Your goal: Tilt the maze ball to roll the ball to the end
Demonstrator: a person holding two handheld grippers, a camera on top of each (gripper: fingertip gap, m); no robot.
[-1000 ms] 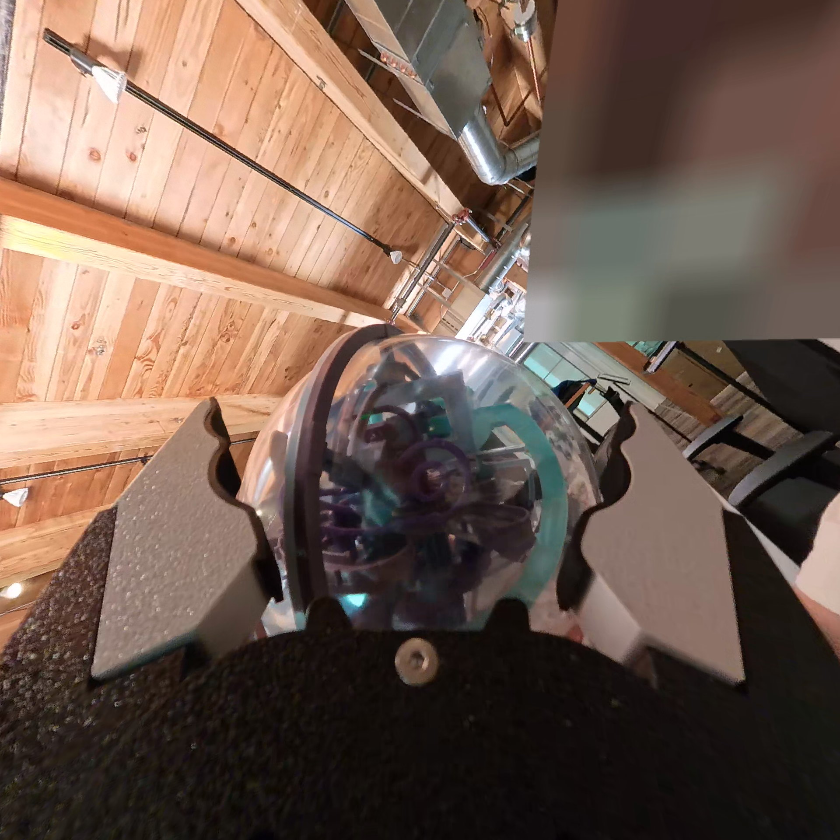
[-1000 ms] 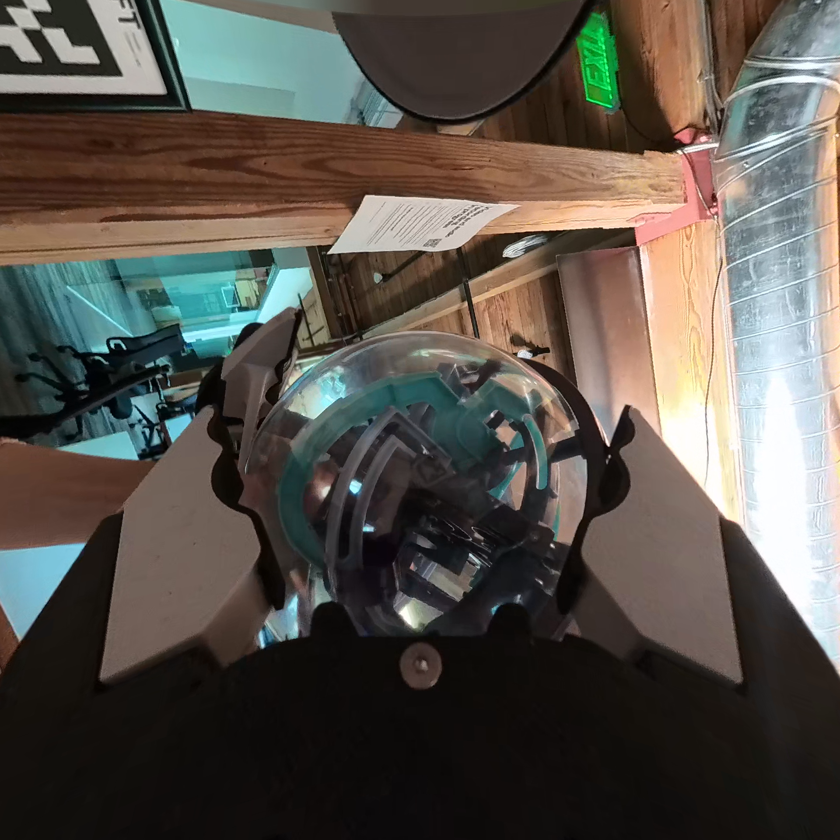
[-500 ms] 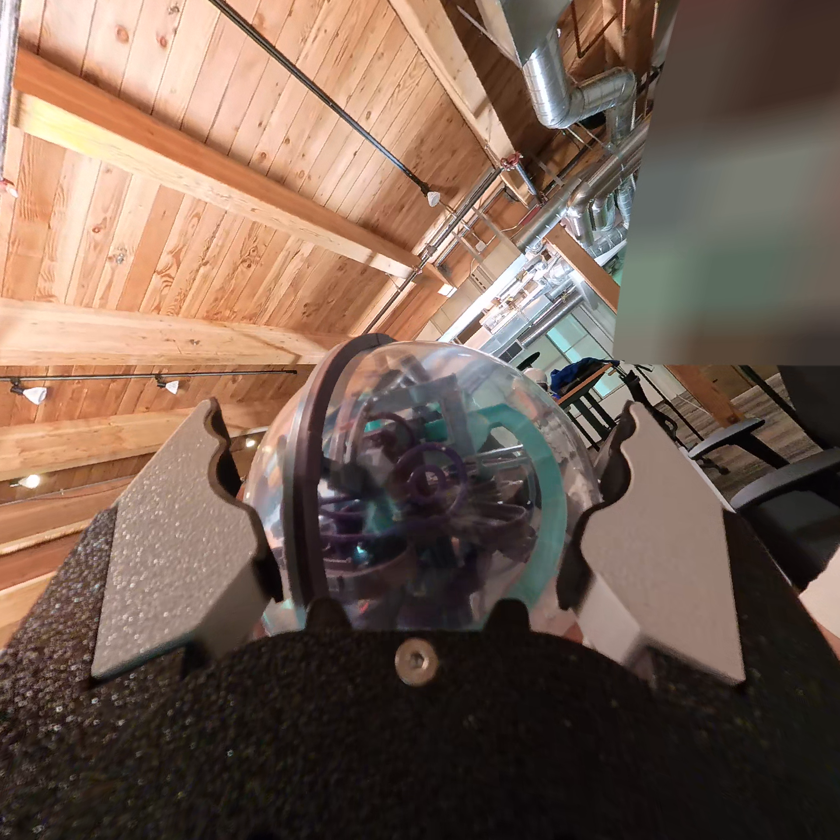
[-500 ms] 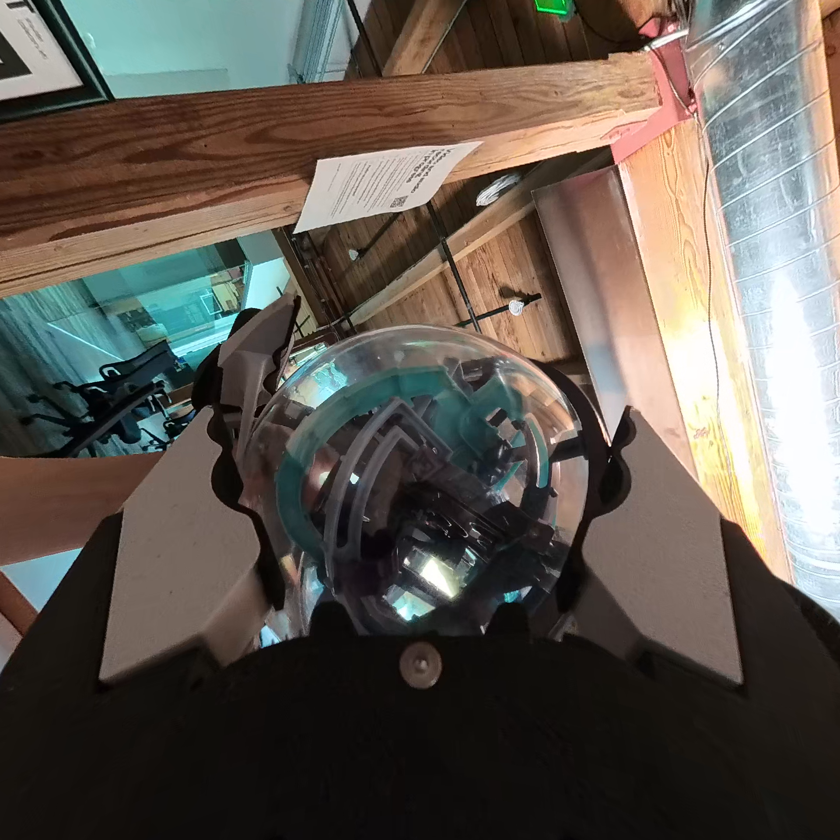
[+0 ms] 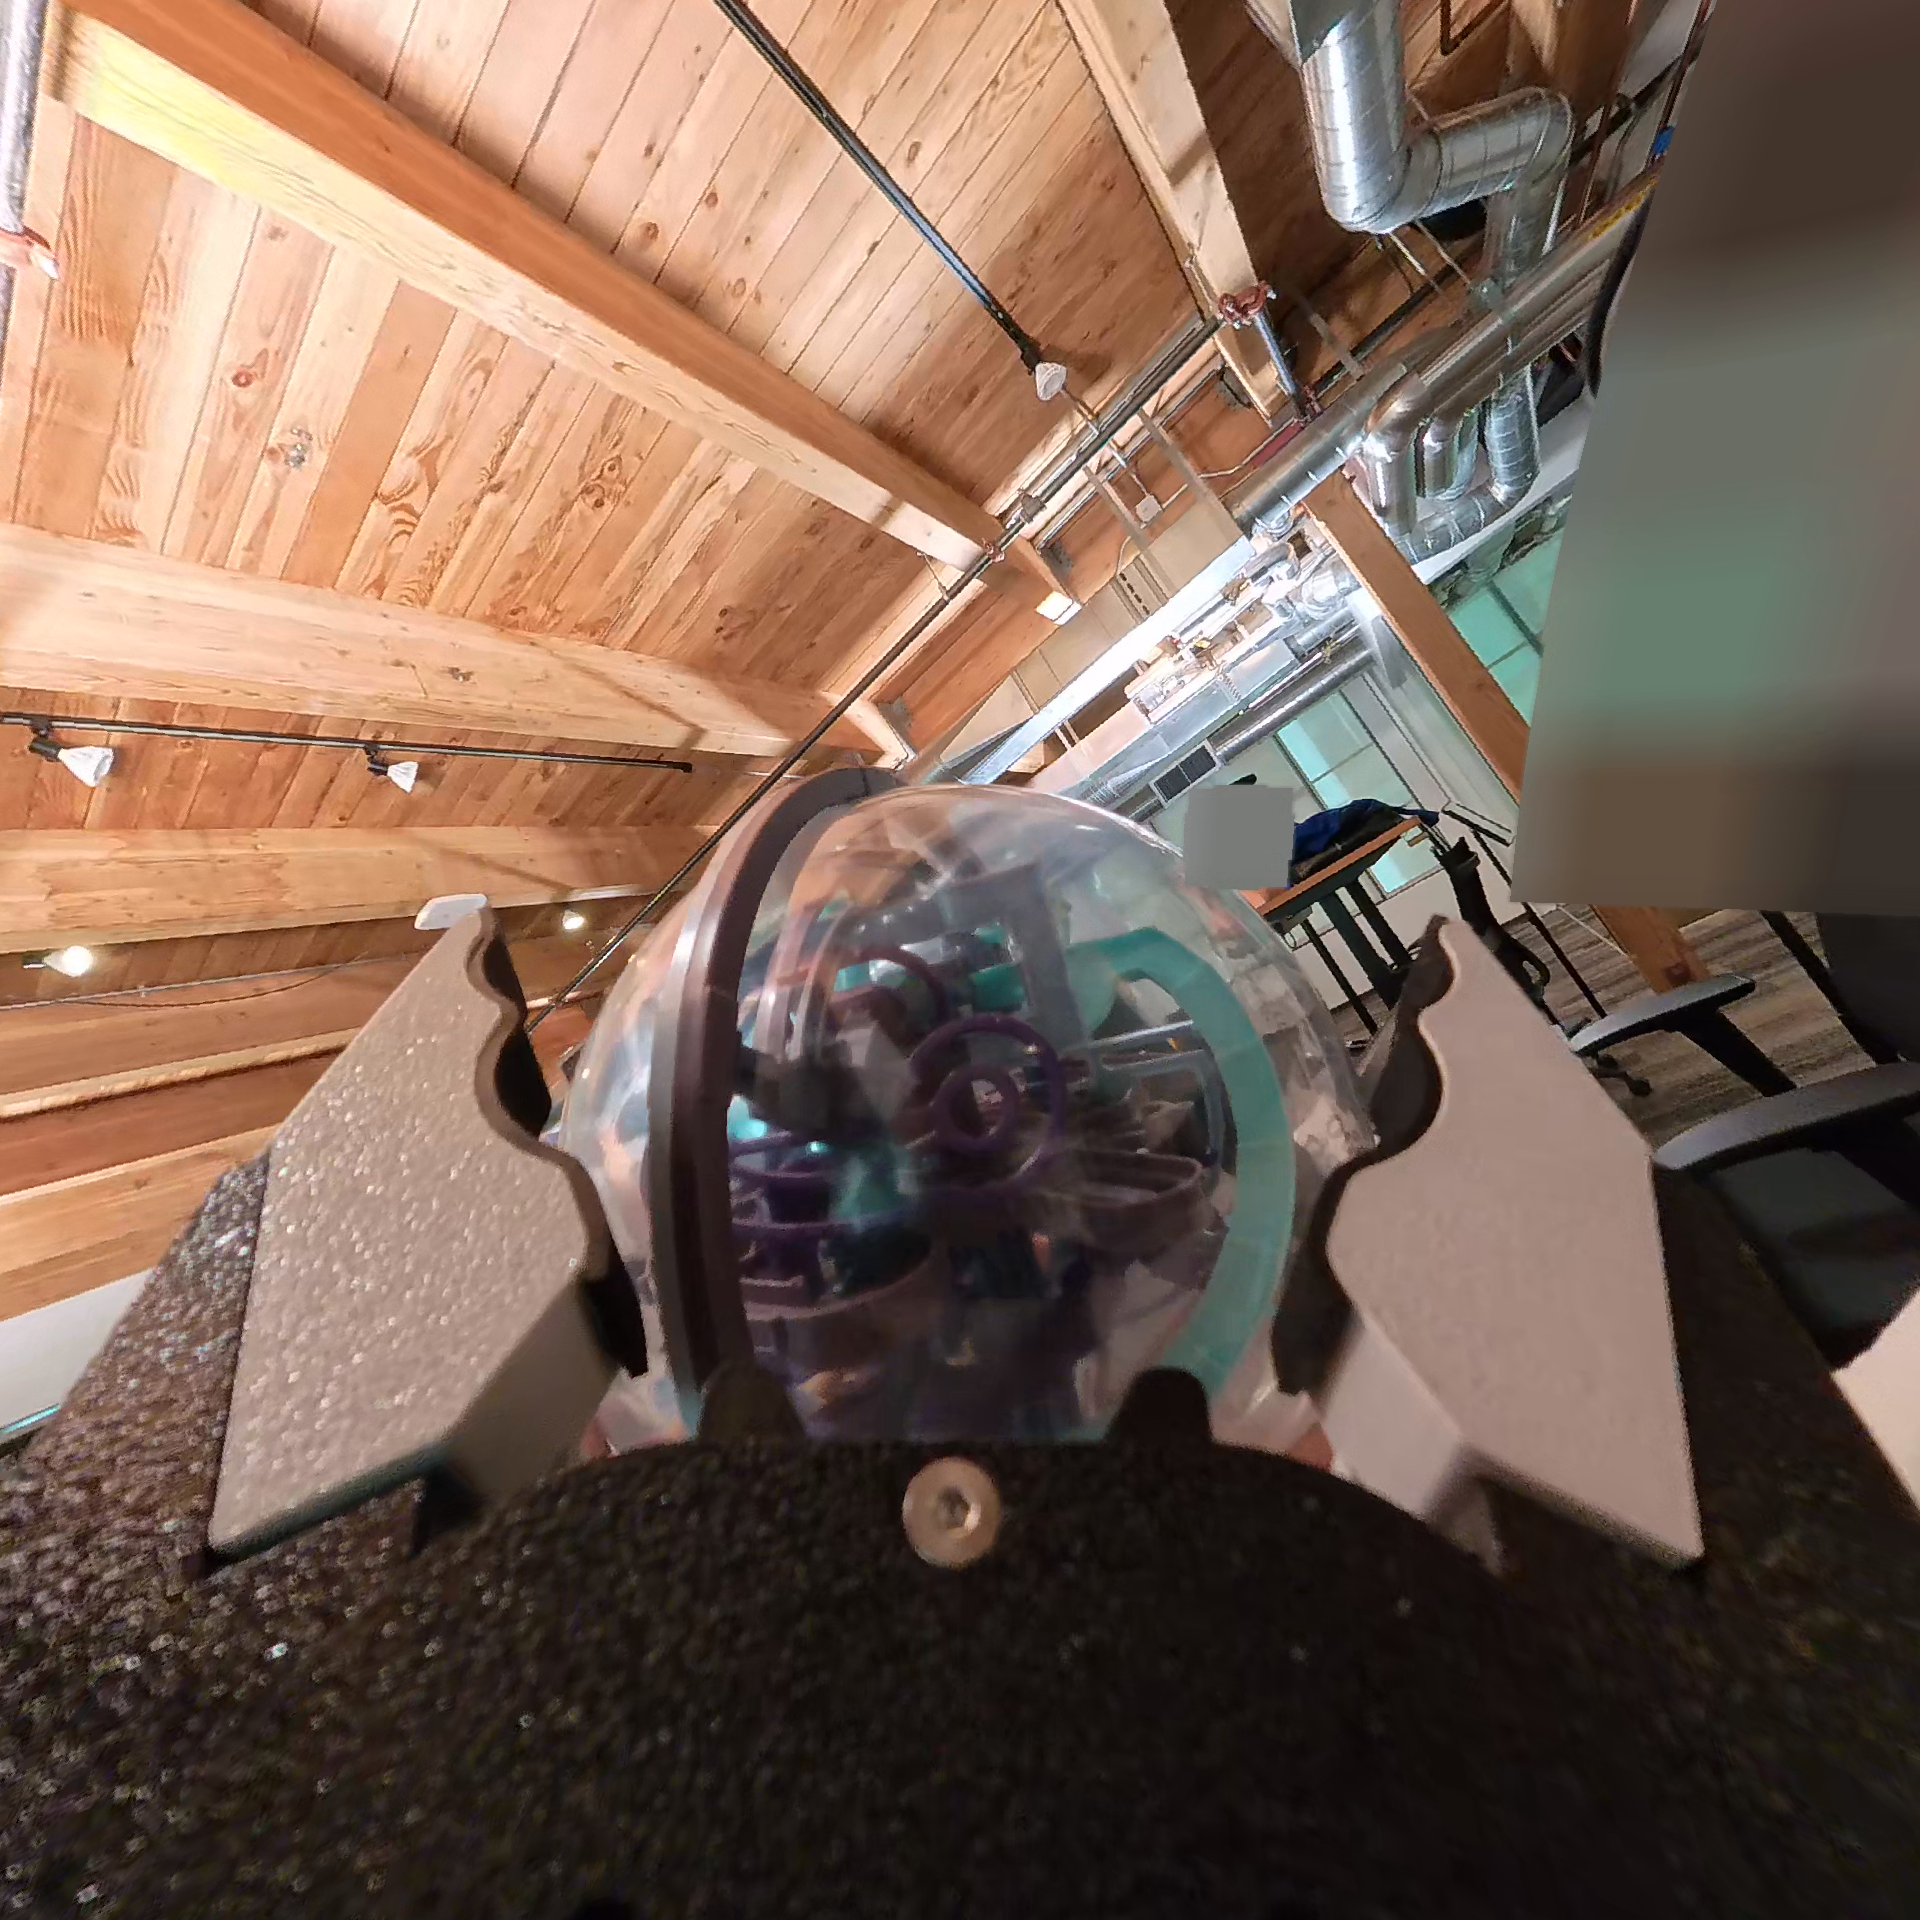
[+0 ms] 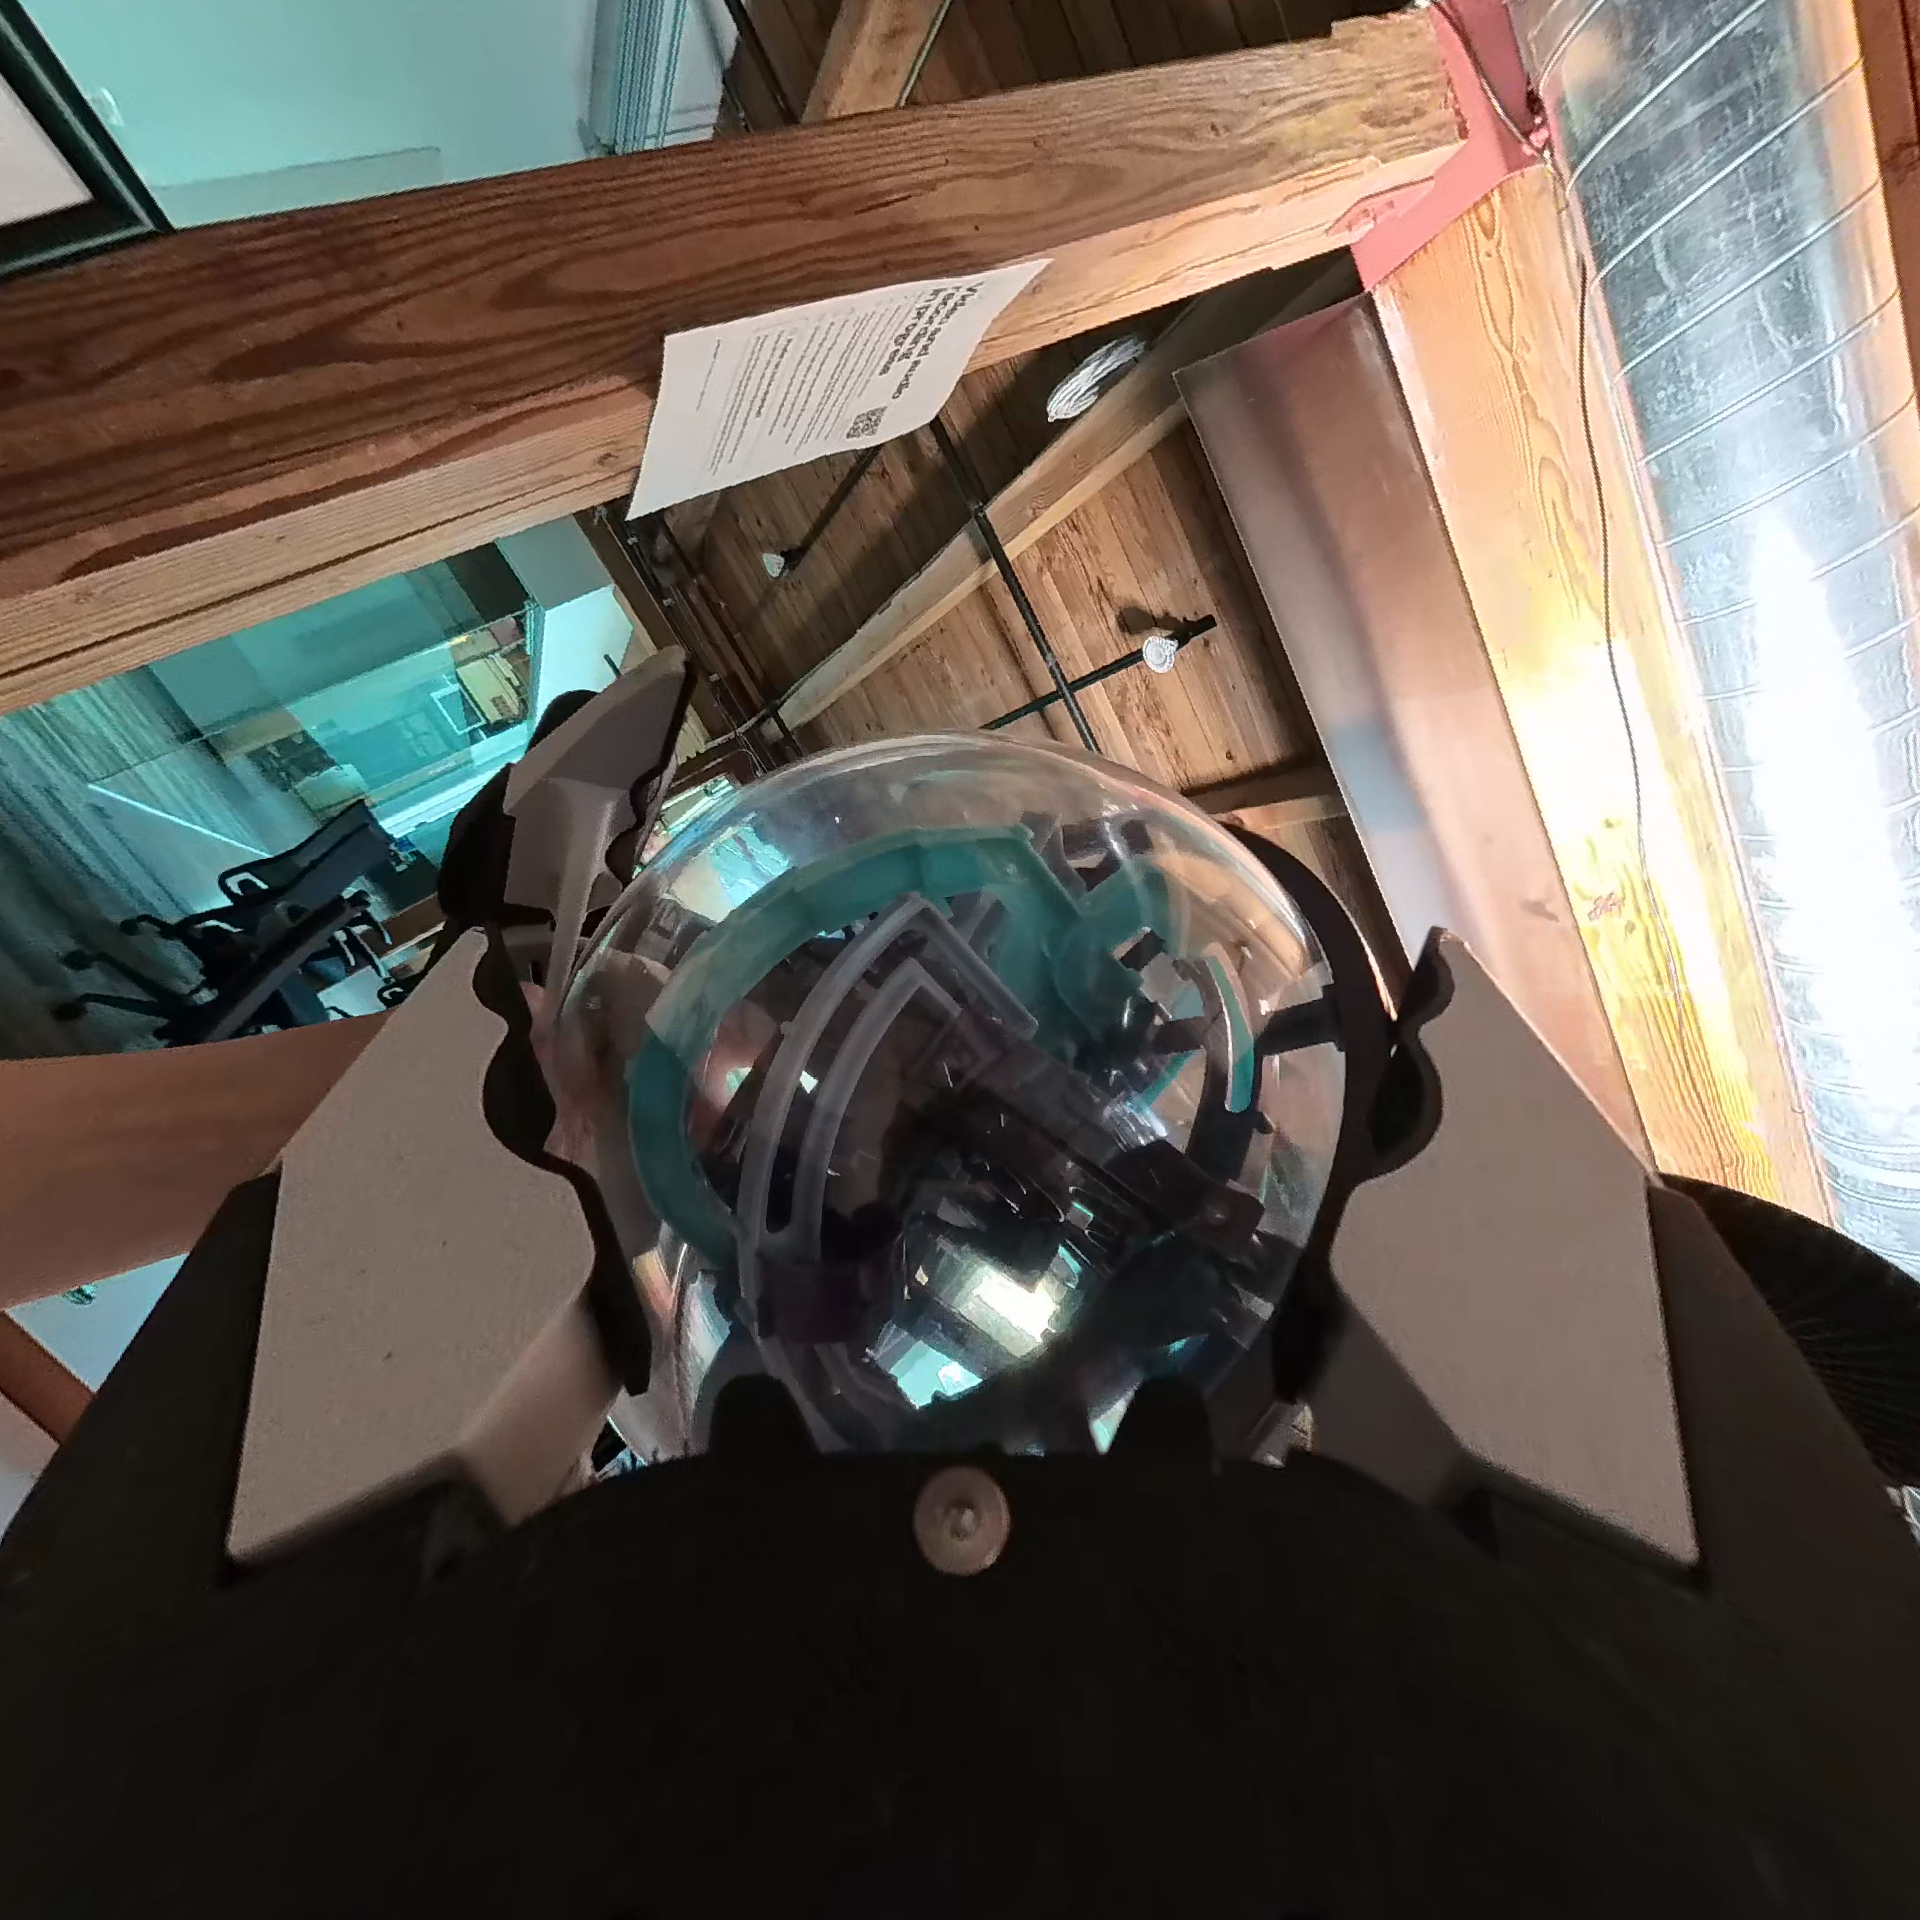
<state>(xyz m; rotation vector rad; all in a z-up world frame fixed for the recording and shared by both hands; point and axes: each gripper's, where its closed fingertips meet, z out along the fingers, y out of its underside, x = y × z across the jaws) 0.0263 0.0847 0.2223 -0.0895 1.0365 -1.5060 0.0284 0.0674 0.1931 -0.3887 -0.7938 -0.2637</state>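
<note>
1. Wooden plank ceiling (image 5: 436,395) with thick beams, seen from below
2. Black track rail with small white spotlights (image 5: 88,764)
3. Silver ducts (image 5: 1392,135) bending near the ceiling
4. Office chairs (image 5: 1766,1122) on the floor at right
5. Printed sheet of paper (image 6: 831,384) fixed to a heavy wooden beam (image 6: 312,343)
6. Large ribbed metal duct (image 6: 1766,520), brightly lit

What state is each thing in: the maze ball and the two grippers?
Maze ball: held aloft between both grippers, clear shell closed, its dark seam ring running near upright.
Left gripper: jaws wide, closed on the maze ball's sides.
Right gripper: jaws wide, closed on the same ball.
Small inner ball: cannot tell where.
</note>
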